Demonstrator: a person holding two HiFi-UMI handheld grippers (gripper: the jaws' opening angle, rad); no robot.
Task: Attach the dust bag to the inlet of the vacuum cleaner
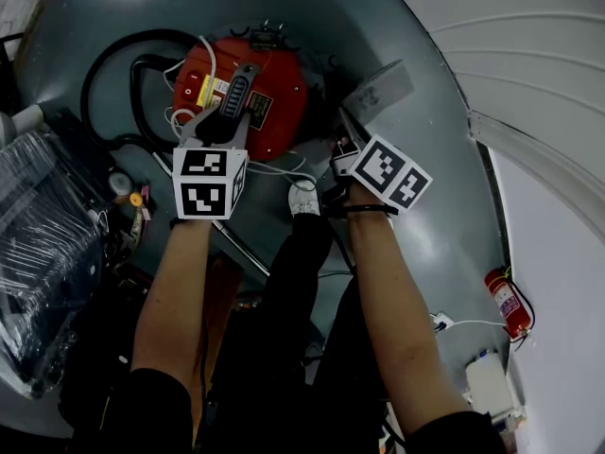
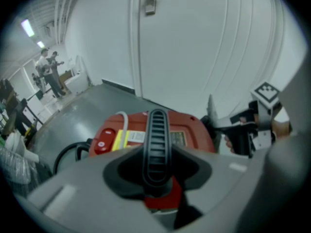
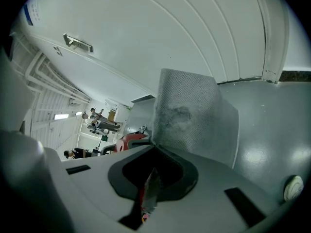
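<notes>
A red vacuum cleaner (image 1: 274,93) stands on the grey floor, with a black ribbed carry handle (image 2: 156,140) across its top. My left gripper (image 1: 225,121) is shut on that handle, one jaw on each side of it. The grey mesh dust bag (image 3: 192,113) hangs just right of the vacuum. My right gripper (image 3: 151,152) is shut on the bag's lower edge and holds it upright. The head view has the dust bag (image 1: 378,88) beside the vacuum's right side, above my right gripper (image 1: 346,145). The vacuum's inlet is hidden from every view.
A black hose (image 1: 113,74) loops to the left of the vacuum. A plastic-wrapped bundle (image 1: 38,253) lies at the far left. A white wall (image 1: 529,64) curves along the right, with a red fire extinguisher (image 1: 508,303) at its foot. The person's shoe (image 1: 302,199) is between the grippers.
</notes>
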